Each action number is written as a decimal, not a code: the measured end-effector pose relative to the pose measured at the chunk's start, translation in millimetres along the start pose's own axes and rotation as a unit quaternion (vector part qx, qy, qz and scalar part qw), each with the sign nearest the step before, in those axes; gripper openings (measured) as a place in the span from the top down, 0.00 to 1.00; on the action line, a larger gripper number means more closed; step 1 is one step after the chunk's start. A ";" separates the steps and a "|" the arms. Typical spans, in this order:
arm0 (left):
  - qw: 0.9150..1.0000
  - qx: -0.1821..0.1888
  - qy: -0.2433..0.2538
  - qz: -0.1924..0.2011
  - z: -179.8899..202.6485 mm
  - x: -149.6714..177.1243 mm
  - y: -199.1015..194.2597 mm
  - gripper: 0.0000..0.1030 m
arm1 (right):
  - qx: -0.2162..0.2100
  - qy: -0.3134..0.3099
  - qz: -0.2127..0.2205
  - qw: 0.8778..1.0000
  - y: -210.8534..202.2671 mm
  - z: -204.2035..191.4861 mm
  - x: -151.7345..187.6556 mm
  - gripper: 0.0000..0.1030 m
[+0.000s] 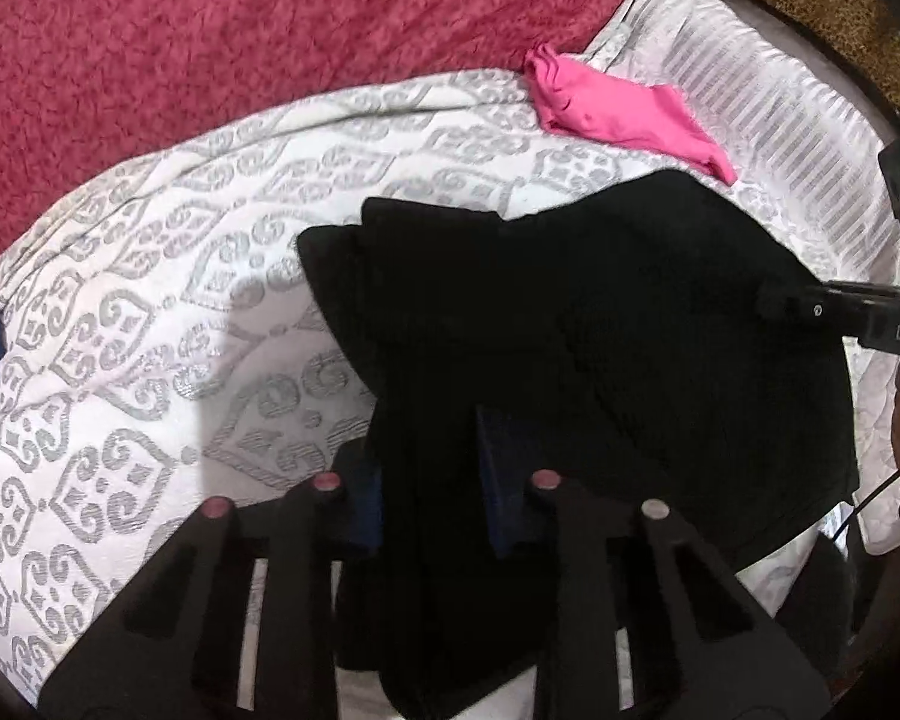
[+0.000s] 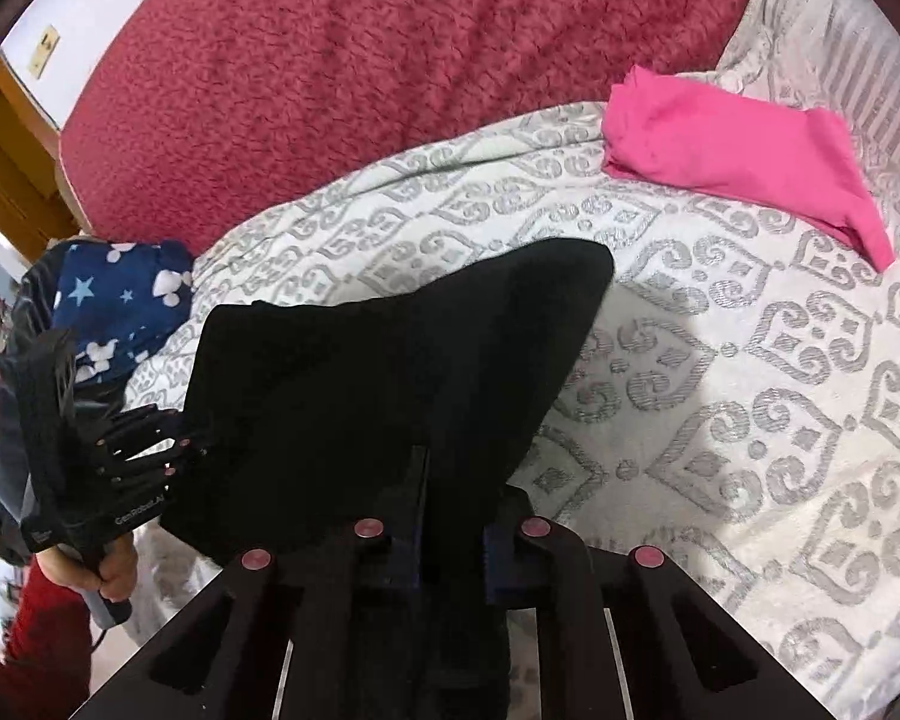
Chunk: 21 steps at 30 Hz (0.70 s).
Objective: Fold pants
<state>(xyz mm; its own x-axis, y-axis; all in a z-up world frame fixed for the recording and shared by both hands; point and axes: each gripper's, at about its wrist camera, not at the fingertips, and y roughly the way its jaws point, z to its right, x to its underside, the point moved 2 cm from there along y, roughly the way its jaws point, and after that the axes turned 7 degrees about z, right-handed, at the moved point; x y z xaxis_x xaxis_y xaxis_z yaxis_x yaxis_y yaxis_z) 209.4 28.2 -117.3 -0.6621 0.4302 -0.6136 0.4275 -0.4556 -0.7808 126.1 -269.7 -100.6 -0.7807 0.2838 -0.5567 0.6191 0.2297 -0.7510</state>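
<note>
A pair of black, soft-knit pants [image 1: 600, 312] was held up off a white bedspread with a grey scroll pattern [image 1: 120, 312], with one edge gripped at each end, in what was judged to be the middle of a fold. The cloth was pinched between the blue-padded fingers of the left gripper [image 1: 432, 480] and, at the opposite end, between the closed fingers of the right gripper [image 2: 450, 534]. The garment was seen already doubled over, with a second layer showing along its upper edge, and it hung slack between the two grips, its far corner drooping towards the bedspread. No seams, waistband or legs could be made out in the dark fabric, so it could not be told which end was which. The next move was judged to call for the held edge to be carried across and laid flat onto the rest of the pants, with both grips kept level so the layers would not skew. A folded bright pink garment [image 2: 744, 162] lay well apart on the bedspread, near a crimson fleece blanket [image 2: 390, 48], and a navy star-print fabric [image 2: 120, 306] was seen at the side
</note>
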 end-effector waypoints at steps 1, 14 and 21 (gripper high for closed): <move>1.000 0.007 -0.005 0.001 0.4 -1.7 -3.7 0.76 | 0.000 0.001 0.002 1.000 -3.0 -0.5 -0.6 0.88; 0.999 0.022 0.029 0.037 64.2 -56.1 -17.5 0.89 | 0.023 0.006 0.070 0.997 -68.6 36.6 -9.2 0.89; 0.994 0.028 0.073 0.082 114.2 -113.1 -20.2 0.92 | 0.040 0.024 0.066 0.997 -75.5 77.8 -21.4 0.89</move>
<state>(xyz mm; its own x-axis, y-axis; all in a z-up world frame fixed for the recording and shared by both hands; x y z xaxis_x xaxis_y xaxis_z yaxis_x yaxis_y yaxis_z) 205.4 -100.3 -18.6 -0.4882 0.4539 -0.7454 0.4839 -0.5700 -0.6640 89.4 -365.5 -59.6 -0.6864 0.3509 -0.6369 0.7063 0.1131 -0.6989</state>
